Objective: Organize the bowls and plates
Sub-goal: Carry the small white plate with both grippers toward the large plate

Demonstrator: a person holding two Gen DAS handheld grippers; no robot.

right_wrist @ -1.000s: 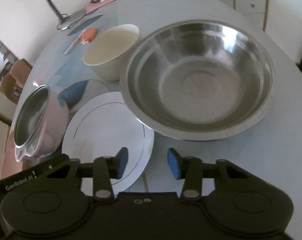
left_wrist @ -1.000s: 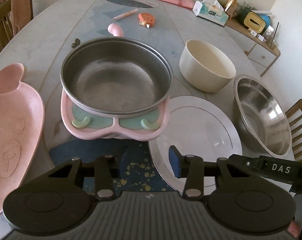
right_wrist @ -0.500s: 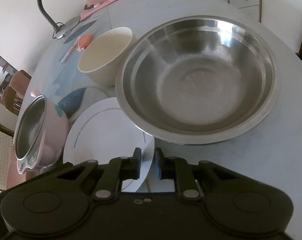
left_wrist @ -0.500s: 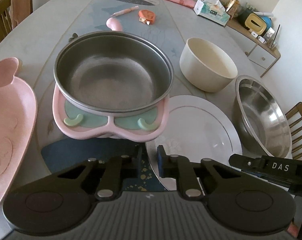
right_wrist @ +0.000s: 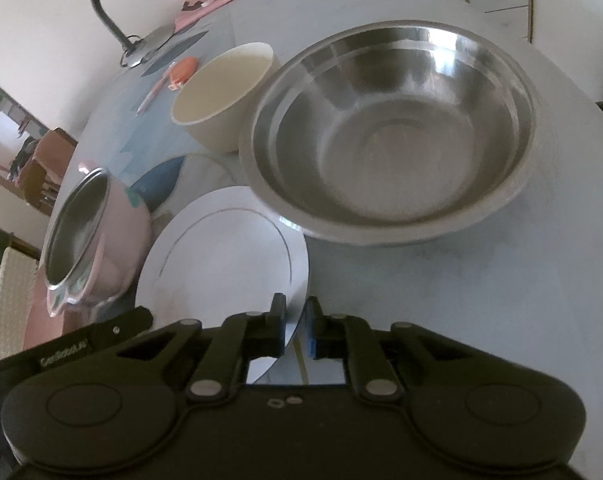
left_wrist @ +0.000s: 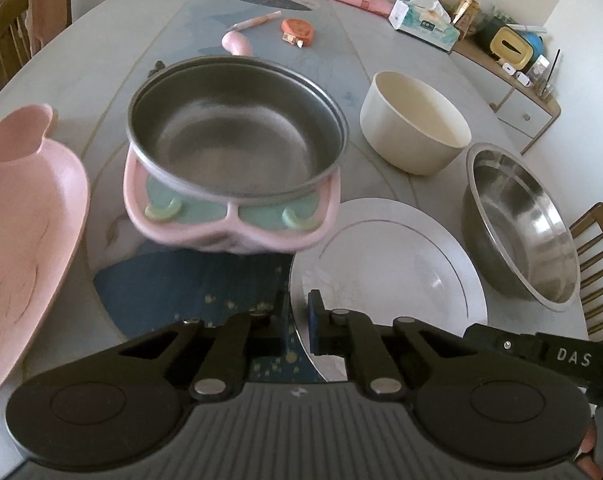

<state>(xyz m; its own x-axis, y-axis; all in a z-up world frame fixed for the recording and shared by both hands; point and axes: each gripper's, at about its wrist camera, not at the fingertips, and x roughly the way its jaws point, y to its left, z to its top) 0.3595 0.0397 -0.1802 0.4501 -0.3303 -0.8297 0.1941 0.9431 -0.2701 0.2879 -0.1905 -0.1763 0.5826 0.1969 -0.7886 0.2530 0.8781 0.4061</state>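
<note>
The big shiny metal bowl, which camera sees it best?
The right wrist camera. There the big shiny metal bowl fills the middle of the picture, with its whole rim and its empty inside showing. In the left wrist camera the same bowl sits squeezed at the right edge, seen from the side and stretched by the lens.

I see a white plate (left_wrist: 389, 264) flat on the counter (right_wrist: 441, 300), a cream bowl (left_wrist: 415, 128) and steel bowl (right_wrist: 393, 132) beside it, and a steel pot (left_wrist: 237, 140) in a pink dish (left_wrist: 229, 228).
</note>
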